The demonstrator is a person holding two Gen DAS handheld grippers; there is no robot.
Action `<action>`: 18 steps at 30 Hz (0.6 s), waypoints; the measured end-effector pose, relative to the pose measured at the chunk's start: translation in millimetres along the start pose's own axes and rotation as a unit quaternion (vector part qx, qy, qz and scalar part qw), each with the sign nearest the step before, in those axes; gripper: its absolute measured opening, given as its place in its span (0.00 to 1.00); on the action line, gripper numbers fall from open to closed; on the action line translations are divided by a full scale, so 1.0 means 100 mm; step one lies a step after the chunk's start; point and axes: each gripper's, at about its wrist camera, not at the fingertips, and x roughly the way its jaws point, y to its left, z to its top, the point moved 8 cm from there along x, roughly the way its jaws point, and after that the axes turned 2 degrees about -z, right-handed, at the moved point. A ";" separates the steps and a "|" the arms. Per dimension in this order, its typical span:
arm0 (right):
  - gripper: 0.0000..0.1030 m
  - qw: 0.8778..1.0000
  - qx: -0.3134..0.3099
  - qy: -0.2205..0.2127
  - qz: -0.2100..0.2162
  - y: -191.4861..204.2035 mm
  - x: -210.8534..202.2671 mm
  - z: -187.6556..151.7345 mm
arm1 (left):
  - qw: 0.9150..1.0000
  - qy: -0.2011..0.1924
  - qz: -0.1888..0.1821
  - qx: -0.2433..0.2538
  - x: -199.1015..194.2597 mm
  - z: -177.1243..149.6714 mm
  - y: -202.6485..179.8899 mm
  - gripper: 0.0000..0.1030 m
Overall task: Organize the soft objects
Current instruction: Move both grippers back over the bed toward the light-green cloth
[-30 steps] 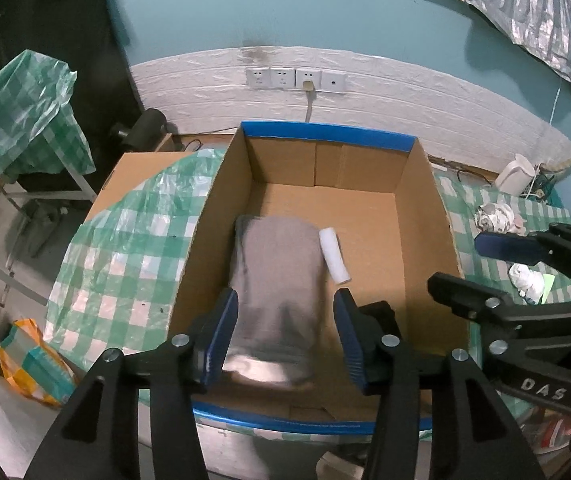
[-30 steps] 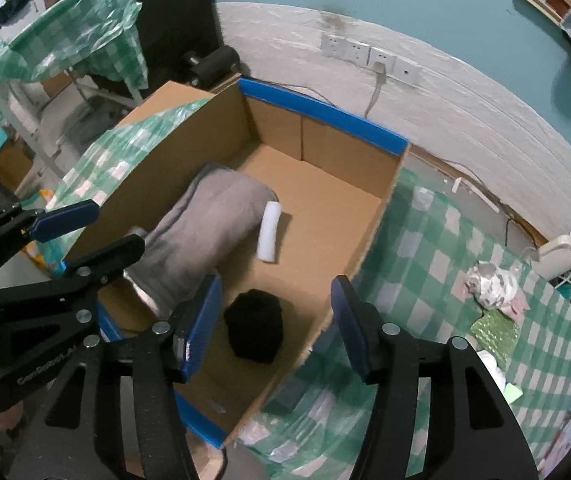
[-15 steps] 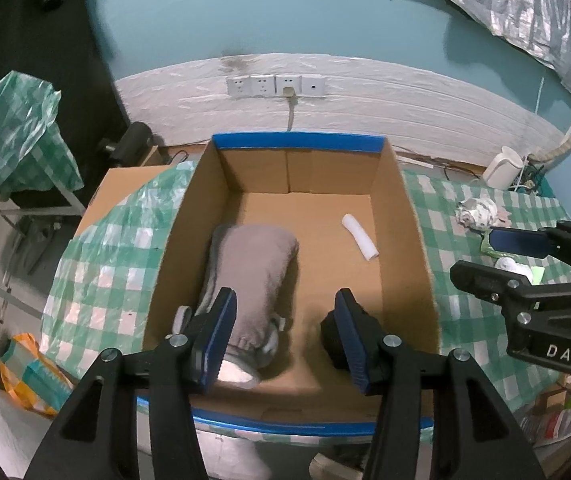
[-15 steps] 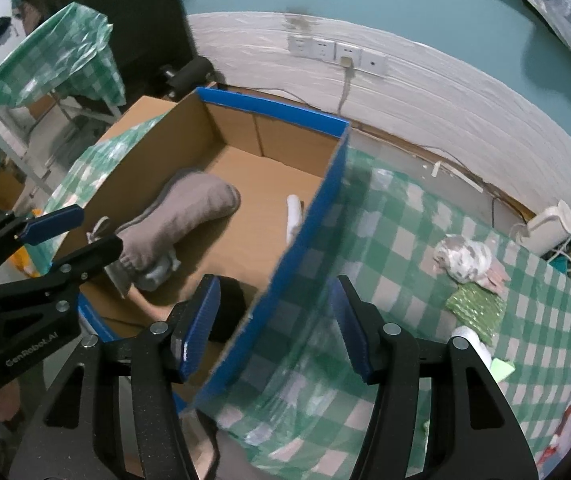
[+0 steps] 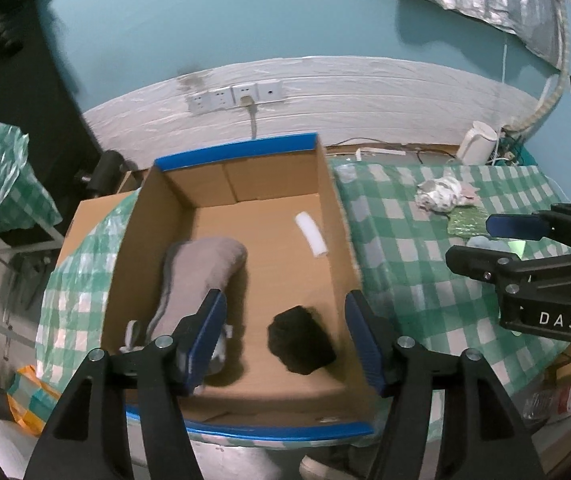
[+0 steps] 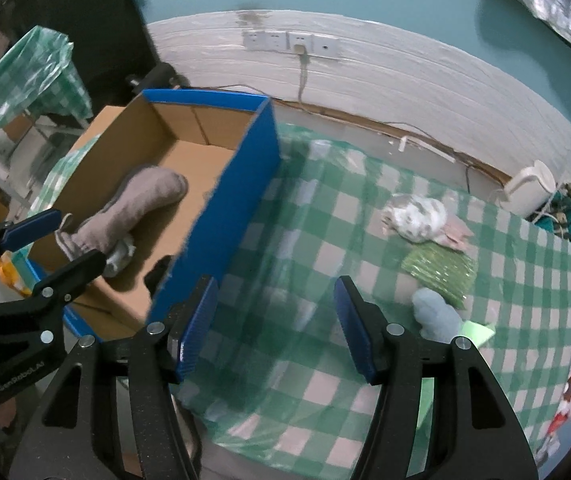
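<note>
An open cardboard box [image 5: 237,148] with blue edges holds a grey soft cloth [image 5: 201,276], a black soft bundle [image 5: 301,340] and a white roll [image 5: 311,234]. My left gripper [image 5: 285,312] hangs over the box's near right part. Its jaws are opening and grip nothing; the black bundle lies on the box floor below them. My right gripper [image 6: 275,296] is open and empty above the green checked tablecloth [image 6: 325,248], just right of the box's blue wall [image 6: 225,216]. Farther right lie a speckled white bundle [image 6: 417,216], a green sparkly piece [image 6: 439,268] and a pale blue soft item [image 6: 437,316].
A white appliance [image 6: 529,192] with cables stands at the table's back right by the wall. Wall sockets [image 5: 237,94] sit behind the box. Left of the table stands a rack under green checked plastic [image 5: 1,184], with an orange bag [image 5: 25,396] on the floor.
Both grippers have moved right. The left one has come off the grey cloth and its jaws have widened. The right one has passed from over the box to over the tablecloth.
</note>
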 end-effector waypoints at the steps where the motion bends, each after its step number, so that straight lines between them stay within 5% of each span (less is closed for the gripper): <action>1: 0.59 1.000 0.004 0.001 -0.002 -0.05 -0.01 -0.02 | 1.000 0.000 -0.002 0.002 0.00 0.01 -0.05 0.65; 18: 0.59 0.994 0.095 0.008 -0.045 -1.17 -0.14 -0.59 | 0.998 0.009 -0.021 0.067 0.07 0.08 -0.82 0.71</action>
